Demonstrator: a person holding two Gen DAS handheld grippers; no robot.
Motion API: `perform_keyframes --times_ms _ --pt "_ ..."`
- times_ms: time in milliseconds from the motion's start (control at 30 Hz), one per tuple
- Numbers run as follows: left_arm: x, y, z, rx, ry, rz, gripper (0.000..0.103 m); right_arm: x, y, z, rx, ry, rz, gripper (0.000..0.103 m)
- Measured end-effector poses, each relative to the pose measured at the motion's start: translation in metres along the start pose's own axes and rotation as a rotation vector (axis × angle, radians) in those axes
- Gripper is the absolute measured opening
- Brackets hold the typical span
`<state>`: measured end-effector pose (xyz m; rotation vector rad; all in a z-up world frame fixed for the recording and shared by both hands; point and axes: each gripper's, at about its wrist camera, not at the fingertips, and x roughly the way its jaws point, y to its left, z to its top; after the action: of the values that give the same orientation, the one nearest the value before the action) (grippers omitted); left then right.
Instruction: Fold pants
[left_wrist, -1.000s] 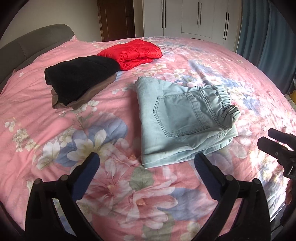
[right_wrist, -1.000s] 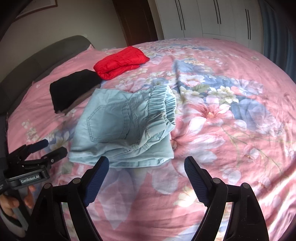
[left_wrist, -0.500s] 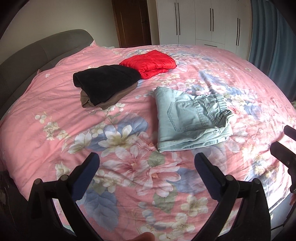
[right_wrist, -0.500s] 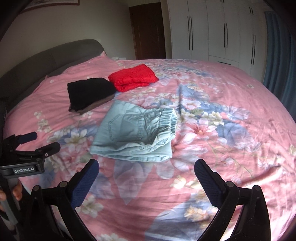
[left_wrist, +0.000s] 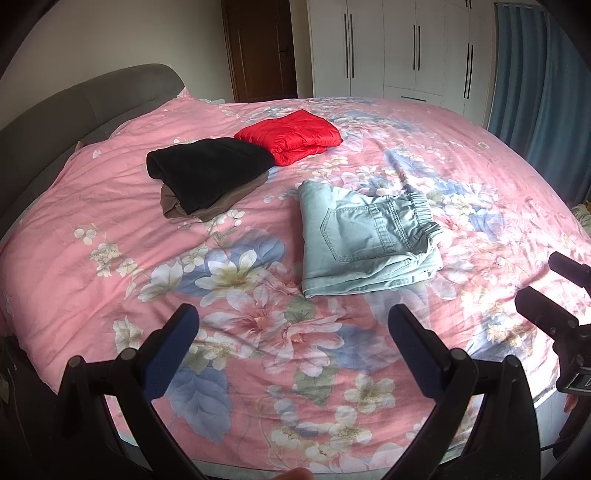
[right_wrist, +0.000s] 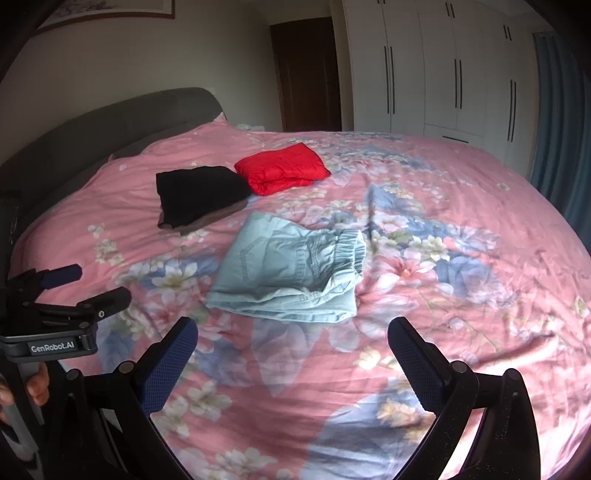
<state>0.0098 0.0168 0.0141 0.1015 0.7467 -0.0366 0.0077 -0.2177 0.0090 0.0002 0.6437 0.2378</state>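
Pants (left_wrist: 364, 238) folded on bed (left_wrist: 110, 206), black clothes (left_wrist: 208, 175) behind-left. Left gripper (left_wrist: 293, 334), right gripper (right_wrist: 291, 345): fingers spread, holding nothing, short of pants.

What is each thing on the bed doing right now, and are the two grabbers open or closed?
Light blue pants: folded into a flat bundle, lying on the bed, nothing touching them.
Black garment: folded, resting on a brown one.
Brown garment: folded, under the black one.
Red garment: folded, lying flat.
Left gripper: open, holding nothing.
Right gripper: open, holding nothing.
Wardrobe doors: closed.
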Motion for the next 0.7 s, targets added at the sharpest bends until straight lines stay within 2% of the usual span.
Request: perform_keyframes --times_ms 700 --pt "-0.005 -0.0062 -0.001 0.008 -0.001 -0.001 0.102 -0.0033 0.0046 -0.0002 0.003 0.003 -0.007 0.102"
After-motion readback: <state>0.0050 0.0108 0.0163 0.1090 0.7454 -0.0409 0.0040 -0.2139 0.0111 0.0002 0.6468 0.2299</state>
